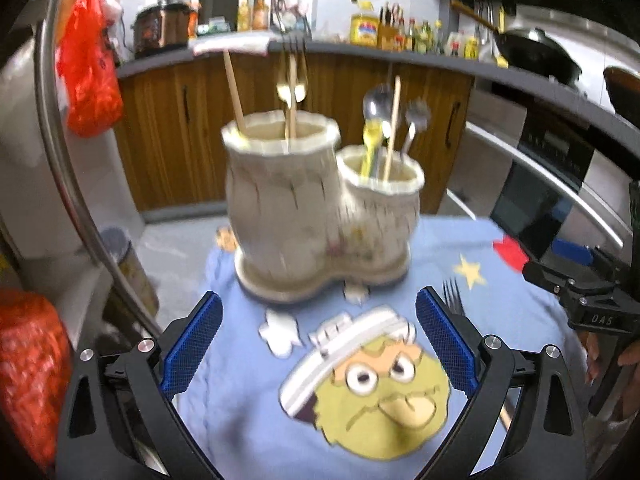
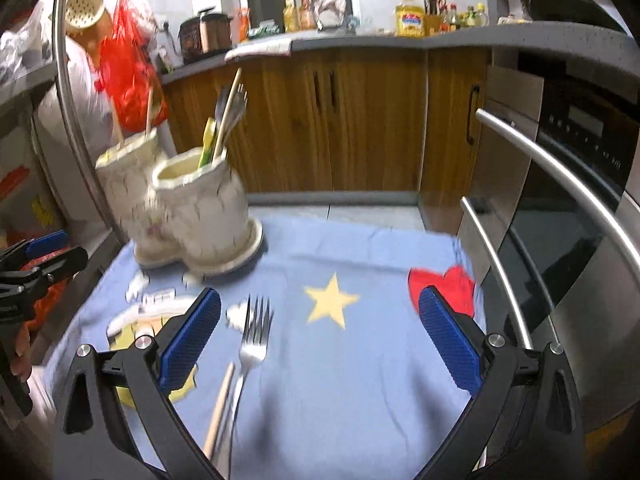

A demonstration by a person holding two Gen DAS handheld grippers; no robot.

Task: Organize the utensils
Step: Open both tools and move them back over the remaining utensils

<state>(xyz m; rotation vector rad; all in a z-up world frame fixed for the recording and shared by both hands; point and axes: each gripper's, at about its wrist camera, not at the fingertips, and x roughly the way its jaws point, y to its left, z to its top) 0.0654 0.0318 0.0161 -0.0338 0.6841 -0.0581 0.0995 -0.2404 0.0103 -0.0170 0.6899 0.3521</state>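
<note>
Fork and chopstick lie loose on the blue cloth, side by side, nearly touching, handles toward the camera. They sit just right of the right gripper's left pad. Right gripper spread wide, empty, hovering over the cloth; probably lining up on one of those two. Left gripper also released, nothing between the pads, aimed at the holder, likely on standby or ready to steady it. In the left view the fork tines peek out just past its right pad.

Further back: holder is a ceramic two-cup piece at the far left of the cloth. Both cups already carry upright chopsticks and metal utensils, so sorting looks mostly done; these two remain. Frames blurred, exact utensil types in the cups are hard to tell. Beyond: wood cabinets, oven at right.
</note>
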